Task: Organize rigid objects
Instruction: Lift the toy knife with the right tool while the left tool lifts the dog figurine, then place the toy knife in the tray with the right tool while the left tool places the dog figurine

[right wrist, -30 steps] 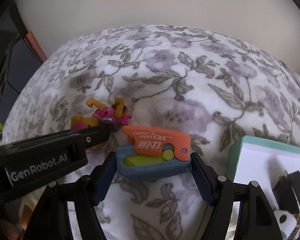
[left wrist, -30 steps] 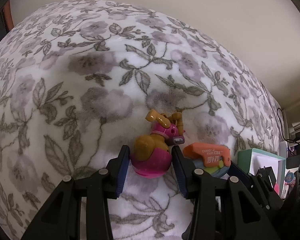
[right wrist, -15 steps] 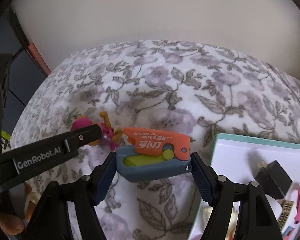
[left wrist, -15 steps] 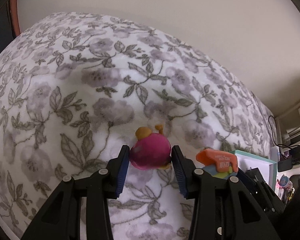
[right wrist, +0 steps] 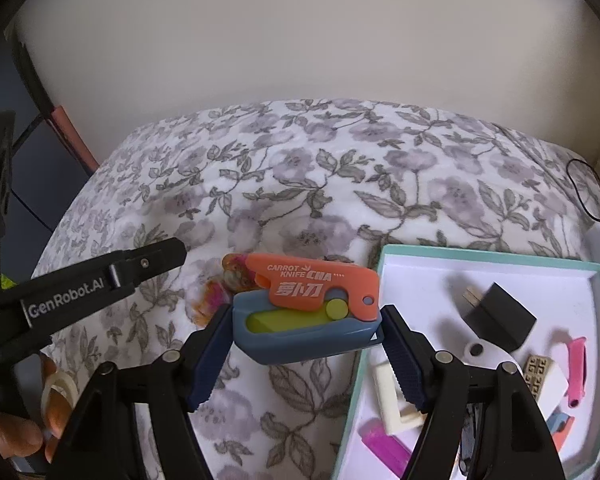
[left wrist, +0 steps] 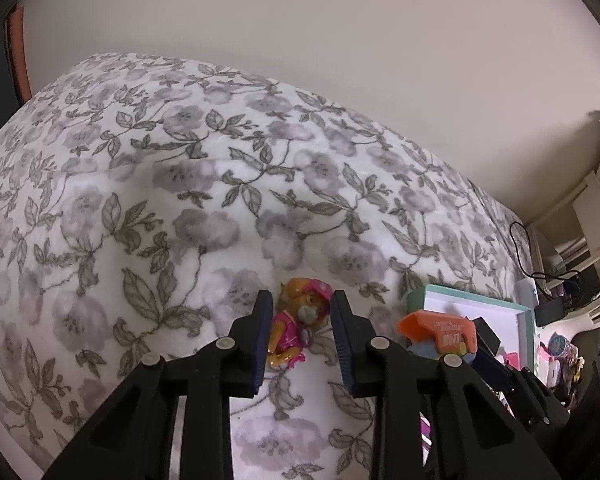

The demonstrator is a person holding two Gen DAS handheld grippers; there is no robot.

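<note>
A small pink and orange toy dog figure [left wrist: 296,320] hangs between the fingers of my left gripper [left wrist: 300,334], which is shut on it above the floral bedspread. My right gripper [right wrist: 306,344] is shut on an orange and blue carrot knife toy [right wrist: 312,312], held level above the bedspread just left of a teal-rimmed white box [right wrist: 480,258]. The knife toy also shows at the right in the left wrist view [left wrist: 440,334]. The dog figure shows blurred behind the knife toy in the right wrist view [right wrist: 228,284].
The box [left wrist: 420,294] holds a black plug adapter [right wrist: 500,316], a pink clip [right wrist: 576,368], a white block [right wrist: 392,396], a magenta piece [right wrist: 384,446] and other small items. A black cable [left wrist: 524,248] and shelves lie at the far right. A wall stands behind the bed.
Both grippers have lifted off the bedspread with their toys and moved right toward the box. The dog figure has turned in the left gripper and now faces the camera.
</note>
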